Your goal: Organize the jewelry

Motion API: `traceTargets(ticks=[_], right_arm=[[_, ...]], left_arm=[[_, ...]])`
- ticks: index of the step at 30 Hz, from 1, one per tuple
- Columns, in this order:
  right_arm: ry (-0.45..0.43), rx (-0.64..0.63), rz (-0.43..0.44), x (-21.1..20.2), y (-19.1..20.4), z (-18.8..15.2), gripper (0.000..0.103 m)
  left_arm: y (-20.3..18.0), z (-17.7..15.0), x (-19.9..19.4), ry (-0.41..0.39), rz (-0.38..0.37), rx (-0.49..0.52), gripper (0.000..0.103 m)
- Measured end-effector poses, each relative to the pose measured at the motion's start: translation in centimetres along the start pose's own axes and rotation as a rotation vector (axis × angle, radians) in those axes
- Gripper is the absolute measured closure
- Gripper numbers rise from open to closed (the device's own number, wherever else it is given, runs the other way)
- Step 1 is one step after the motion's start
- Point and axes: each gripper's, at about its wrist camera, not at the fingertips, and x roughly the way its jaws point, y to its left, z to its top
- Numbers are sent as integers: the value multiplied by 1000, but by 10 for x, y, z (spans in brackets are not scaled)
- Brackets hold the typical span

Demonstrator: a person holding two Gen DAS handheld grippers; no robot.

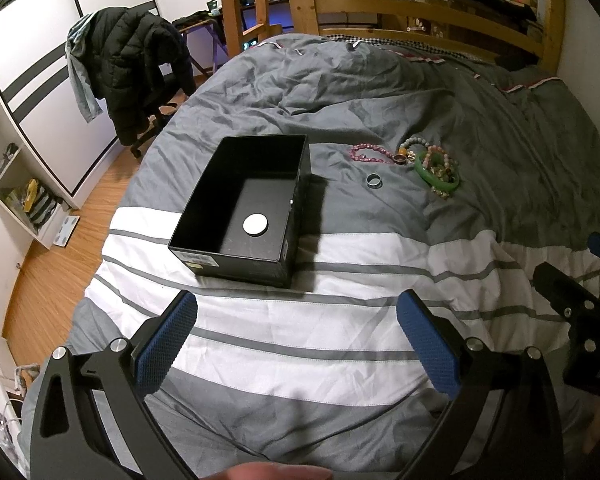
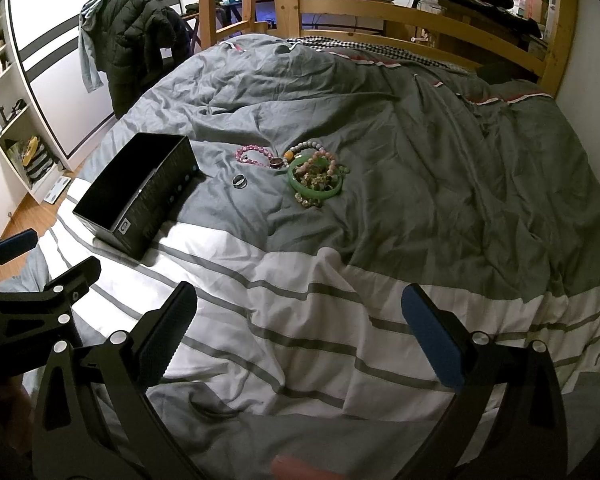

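An open black box (image 1: pixel 242 210) (image 2: pixel 140 190) rests on the bed, with a white disc (image 1: pixel 255 225) on its floor. To its right lies a small pile of jewelry: a green bangle (image 1: pixel 438 172) (image 2: pixel 316 184) with beaded bracelets in and around it, a pink bead bracelet (image 1: pixel 370 154) (image 2: pixel 254 156), and a metal ring (image 1: pixel 373 180) (image 2: pixel 239 181) lying apart. My left gripper (image 1: pixel 296 344) is open and holds nothing, hovering over the striped cover just short of the box. My right gripper (image 2: pixel 298 338) is open too, nearer than the pile and well short of it.
The grey and white striped duvet (image 1: pixel 300 340) is rumpled. A wooden bed frame (image 1: pixel 420 12) closes the far end. Left of the bed are a wood floor, a chair with a dark jacket (image 1: pixel 136 64), a wardrobe and shelves. Each gripper shows at the edge of the other's view.
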Motion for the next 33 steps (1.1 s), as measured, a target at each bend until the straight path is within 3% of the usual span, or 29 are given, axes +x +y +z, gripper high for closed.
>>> traceTargets(ticks=[22, 33], right_arm=[[-25, -3, 0, -5, -3, 3, 2], [-34, 2, 19, 2, -20, 3, 2]], left_arm=[[1, 0, 1, 0, 8, 0, 4], [-20, 10, 16, 19, -23, -2, 4]])
